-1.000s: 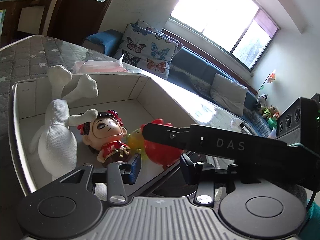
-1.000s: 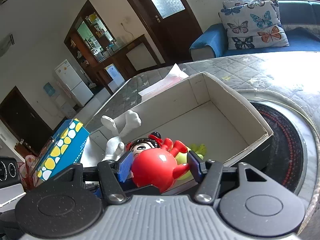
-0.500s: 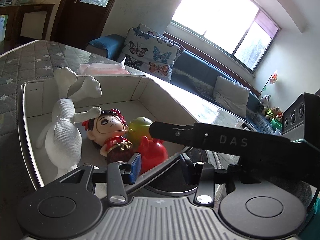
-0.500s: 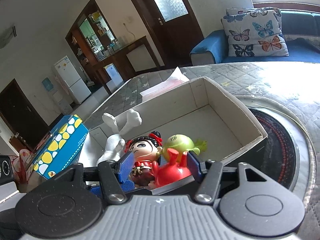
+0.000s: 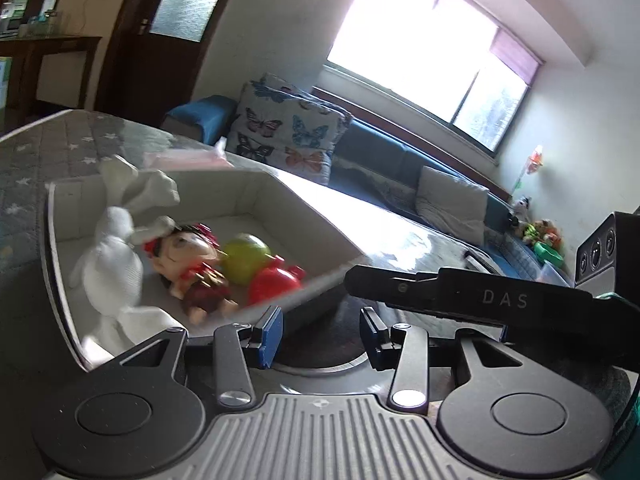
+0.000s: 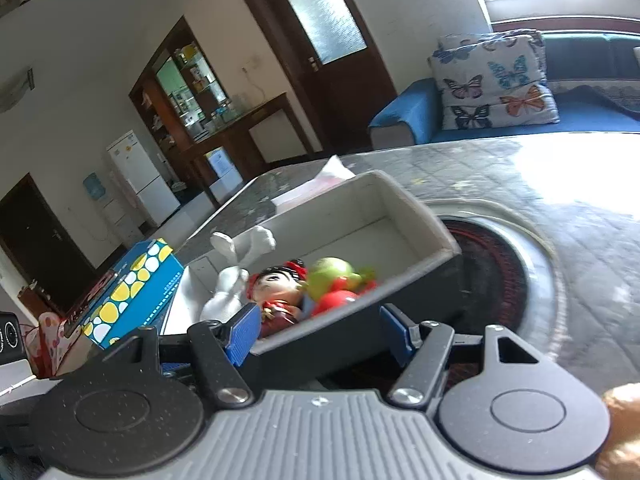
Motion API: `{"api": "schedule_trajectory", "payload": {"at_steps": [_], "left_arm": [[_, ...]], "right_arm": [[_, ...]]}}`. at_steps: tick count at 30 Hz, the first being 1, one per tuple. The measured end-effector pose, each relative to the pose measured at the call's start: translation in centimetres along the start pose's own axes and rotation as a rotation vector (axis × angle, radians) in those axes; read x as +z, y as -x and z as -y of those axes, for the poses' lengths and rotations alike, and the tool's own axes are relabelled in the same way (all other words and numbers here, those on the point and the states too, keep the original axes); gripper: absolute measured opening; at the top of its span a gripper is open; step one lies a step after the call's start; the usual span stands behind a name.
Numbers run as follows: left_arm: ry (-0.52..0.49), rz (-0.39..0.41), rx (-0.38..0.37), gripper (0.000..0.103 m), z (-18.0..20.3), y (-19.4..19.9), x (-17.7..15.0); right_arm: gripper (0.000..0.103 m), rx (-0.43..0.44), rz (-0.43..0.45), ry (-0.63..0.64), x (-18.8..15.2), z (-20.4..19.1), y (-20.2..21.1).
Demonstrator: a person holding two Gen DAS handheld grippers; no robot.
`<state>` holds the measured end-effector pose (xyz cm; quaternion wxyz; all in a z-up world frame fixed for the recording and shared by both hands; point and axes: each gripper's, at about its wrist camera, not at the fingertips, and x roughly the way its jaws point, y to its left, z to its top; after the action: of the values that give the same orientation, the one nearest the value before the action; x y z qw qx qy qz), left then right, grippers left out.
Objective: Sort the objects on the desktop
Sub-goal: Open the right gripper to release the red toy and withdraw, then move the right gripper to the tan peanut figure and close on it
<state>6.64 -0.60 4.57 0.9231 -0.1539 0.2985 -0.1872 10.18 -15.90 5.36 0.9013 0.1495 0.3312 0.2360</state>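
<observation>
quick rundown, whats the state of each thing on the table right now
white box: open-topped, holds four toys
white plush rabbit: lying in the box, ears up
doll with red bows: lying in the box
green toy: in the box, against the doll
red toy: in the box, by the near wall
blue spotted box: closed, beside the white box
left gripper: open, empty
right gripper: opening, nothing held

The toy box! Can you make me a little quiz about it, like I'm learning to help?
1. True or false: the red toy lies inside the box.
2. How many toys are in the box?
3. What stands beside the box? A) a blue spotted carton B) a kettle

Key:
1. True.
2. Four: white plush, doll, green toy, red toy.
3. A, the carton.
</observation>
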Motion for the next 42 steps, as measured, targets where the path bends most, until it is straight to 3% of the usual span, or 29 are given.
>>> {"api": "schedule_trajectory", "payload": {"at_steps": [13,19,26,36,42], "left_arm": [[-0.073,-0.161,-0.135,0.045,6.9,-3.8,-5.2],[-0.1,-0.213,-0.189,0.045,9.8,-5.3,-6.7],[-0.116,-0.24,-0.204,0.045,11.4,-6.9,-7.3],[-0.091,-0.221,-0.194,0.045,13.3,-9.3,-6.7],[0.01,-0.254,-0.195,0.045,12.9,-10.9,-6.4]], "right_arm": [[0.068,-0.196,0.022,-0.073,-2.5,7.6,7.4],[0.068,-0.272,0.012,-0.14,-3.2,11.4,8.6],[0.068,-0.238,-0.024,-0.257,-4.6,14.1,8.1],[0.069,-0.14,-0.072,-0.315,-4.3,14.1,7.7],[0.071,-0.118,-0.101,-0.339,-4.4,14.6,7.4]]}}
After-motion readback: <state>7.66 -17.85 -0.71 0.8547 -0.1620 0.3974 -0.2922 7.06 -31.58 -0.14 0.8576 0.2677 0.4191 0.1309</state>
